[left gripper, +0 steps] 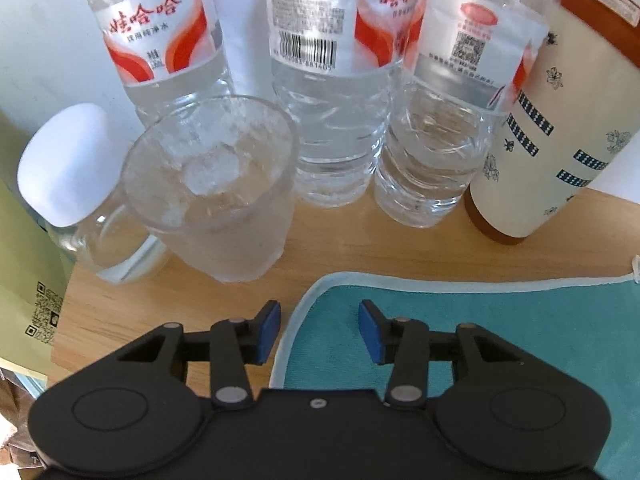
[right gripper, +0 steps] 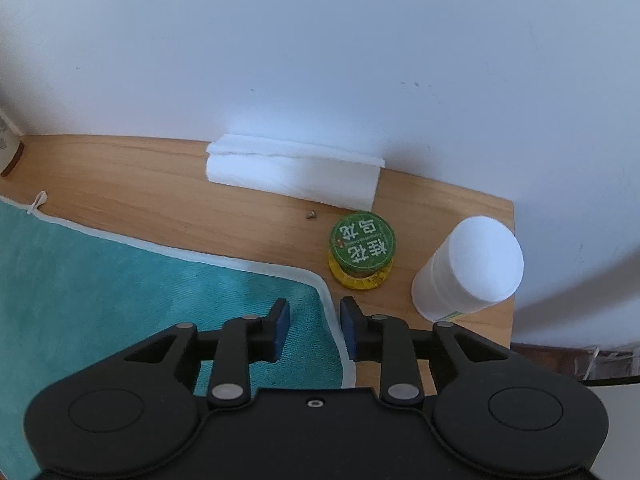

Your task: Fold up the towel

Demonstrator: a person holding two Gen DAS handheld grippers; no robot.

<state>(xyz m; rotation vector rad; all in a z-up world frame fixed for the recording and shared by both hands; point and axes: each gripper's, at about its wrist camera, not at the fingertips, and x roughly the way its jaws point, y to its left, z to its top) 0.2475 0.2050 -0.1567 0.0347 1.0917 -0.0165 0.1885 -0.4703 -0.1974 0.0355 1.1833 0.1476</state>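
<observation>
A teal towel with a pale border lies flat on the wooden table. My left gripper stands open astride the towel's far left corner, one blue pad over the wood and the other over the cloth. In the right wrist view the same towel fills the lower left, with a small hanging loop at its far edge. My right gripper is open over the towel's far right corner, and the pale border runs between its pads. Neither gripper holds anything.
Close behind the left corner stand a frosted glass mug, three water bottles, a cream carton and a white-capped jar. On the right are a folded tissue, a green-lidded jar, a white cylinder, a small screw and the table's right edge.
</observation>
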